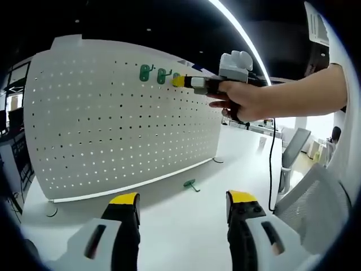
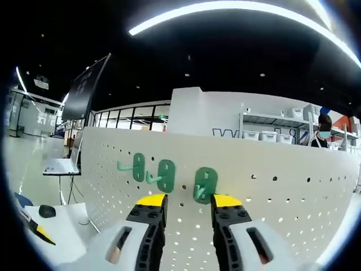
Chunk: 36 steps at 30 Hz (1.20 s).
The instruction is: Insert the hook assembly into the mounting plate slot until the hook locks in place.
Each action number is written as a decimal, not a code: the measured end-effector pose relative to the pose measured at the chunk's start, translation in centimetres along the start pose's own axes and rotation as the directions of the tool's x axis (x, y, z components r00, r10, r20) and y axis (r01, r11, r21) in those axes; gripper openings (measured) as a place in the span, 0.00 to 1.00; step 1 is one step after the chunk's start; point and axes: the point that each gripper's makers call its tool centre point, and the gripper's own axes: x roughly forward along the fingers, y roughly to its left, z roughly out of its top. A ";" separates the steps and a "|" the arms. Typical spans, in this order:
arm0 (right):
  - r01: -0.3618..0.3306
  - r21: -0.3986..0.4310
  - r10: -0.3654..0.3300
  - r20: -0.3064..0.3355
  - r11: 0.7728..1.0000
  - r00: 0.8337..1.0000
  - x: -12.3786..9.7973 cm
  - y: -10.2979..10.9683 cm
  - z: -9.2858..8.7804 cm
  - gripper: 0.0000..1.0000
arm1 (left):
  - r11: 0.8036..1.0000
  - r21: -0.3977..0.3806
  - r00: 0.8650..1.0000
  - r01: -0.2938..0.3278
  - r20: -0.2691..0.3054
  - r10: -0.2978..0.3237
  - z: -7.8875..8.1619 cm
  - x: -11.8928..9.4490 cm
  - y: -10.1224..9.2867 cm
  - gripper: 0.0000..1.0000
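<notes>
Just above the right hand-held gripper [image 2: 186, 201] tips (jaws apart), third green hook [image 2: 205, 184] on pegboard [image 2: 293, 197].

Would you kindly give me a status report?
Right hand-held gripper at pegboard, third green hook between jaws. Left hand-held gripper open, empty. Spare hook on table.

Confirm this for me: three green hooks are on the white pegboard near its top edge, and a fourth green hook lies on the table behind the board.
Not quite. The loose green hook lies on the table in front of the pegboard, near its base, not behind it; the left gripper view shows this. The rest holds: three green hooks sit on the board near its top edge, as the right gripper view shows.
</notes>
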 end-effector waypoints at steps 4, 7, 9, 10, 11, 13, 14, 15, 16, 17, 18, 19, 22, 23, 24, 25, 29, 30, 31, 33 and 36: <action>-0.023 0.011 0.023 0.008 1.000 1.000 -0.2 0.5 0.0 0.44 | 1.000 -0.001 1.000 0.000 -0.005 0.000 -0.1 0.1 0.0 0.64; -0.023 0.020 0.022 0.016 1.000 1.000 -0.2 0.5 0.2 0.46 | 1.000 0.006 1.000 0.006 -0.009 -0.006 -0.2 0.1 -0.2 0.64; -0.023 0.031 0.023 0.020 0.999 1.000 -0.2 0.5 0.3 0.46 | 1.000 0.004 1.000 0.008 -0.009 -0.008 -0.2 0.2 -0.2 0.64; -0.023 0.029 0.022 0.021 0.999 1.000 -0.2 0.5 0.3 0.46 | 1.000 0.003 1.000 0.008 -0.010 -0.008 -0.2 0.1 -0.2 0.64; -0.024 0.029 0.023 0.020 0.999 1.000 -0.2 0.5 0.3 0.46 | 1.000 0.006 1.000 0.007 -0.010 -0.007 -0.3 0.1 -0.2 0.64; -0.023 0.028 0.022 0.020 0.999 1.000 -0.3 0.5 0.3 0.45 | 1.000 0.003 1.000 0.008 -0.012 -0.008 -0.3 0.1 -0.2 0.64; -0.022 0.028 0.022 0.021 0.999 1.000 -0.4 0.4 0.3 0.45 | 1.000 0.004 1.000 0.008 -0.012 -0.008 -0.3 0.1 -0.2 0.64; -0.023 0.030 0.022 0.022 0.999 0.999 -0.5 0.3 0.4 0.45 | 1.000 0.004 1.000 0.007 -0.012 -0.007 -0.3 0.1 -0.2 0.64; -0.026 0.032 0.025 0.030 0.999 0.999 -0.7 0.2 0.5 0.45 | 1.000 0.002 1.000 0.008 -0.013 -0.008 -0.4 0.1 -0.2 0.64; -0.027 0.032 0.026 0.030 0.999 0.999 -0.8 0.2 0.6 0.45 | 1.000 0.003 1.000 0.008 -0.013 -0.008 -0.3 0.1 -0.2 0.64; -0.032 0.033 0.031 0.032 0.999 0.999 -0.9 0.0 0.6 0.45 | 1.000 0.004 1.000 0.009 -0.013 -0.009 -0.3 0.1 -0.2 0.64; -0.034 0.035 0.033 0.034 0.999 0.999 -1.0 0.0 0.6 0.45 | 1.000 0.004 1.000 0.010 -0.011 -0.010 -0.2 0.1 -0.3 0.64; -0.061 0.046 0.060 0.033 0.997 0.998 -1.3 0.0 0.6 0.45 | 1.000 0.002 1.000 0.007 -0.010 -0.007 -0.2 0.1 -0.2 0.64; -0.066 0.054 0.064 0.033 0.996 0.997 -1.3 -0.1 0.6 0.45 | 1.000 0.001 1.000 0.008 -0.009 -0.008 -0.2 0.2 -0.2 0.64; -0.066 0.075 0.064 0.033 0.995 0.997 -1.3 -0.2 0.6 0.45 | 1.000 0.002 1.000 0.010 -0.010 -0.010 -0.2 0.2 -0.3 0.64; -0.067 0.075 0.064 0.034 0.995 0.997 -1.2 -0.2 0.6 0.45 | 1.000 0.002 1.000 0.010 -0.011 -0.010 -0.2 0.2 -0.3 0.64; -0.075 0.071 0.072 0.034 0.995 0.997 -1.2 0.0 0.7 0.45 | 1.000 0.004 1.000 0.015 -0.012 -0.015 -0.2 0.3 -0.5 0.64; -0.077 0.070 0.074 0.037 0.995 0.997 -1.3 0.1 0.8 0.45 | 1.000 0.005 1.000 0.016 -0.012 -0.016 -0.2 0.3 -0.5 0.64; -0.083 0.066 0.080 0.041 0.994 0.996 -1.5 0.2 0.9 0.45 | 1.000 0.005 1.000 0.017 -0.012 -0.017 -0.2 0.3 -0.5 0.64; -0.094 0.057 0.092 0.041 0.994 0.995 -2.0 0.4 0.8 0.44 | 1.000 0.002 1.000 0.014 -0.014 -0.014 -0.2 0.3 -0.4 0.64; -0.113 0.051 0.112 0.030 0.992 0.993 -3.0 0.6 0.2 0.45 | 1.000 0.001 1.000 0.012 -0.013 -0.012 -0.3 0.3 -0.3 0.64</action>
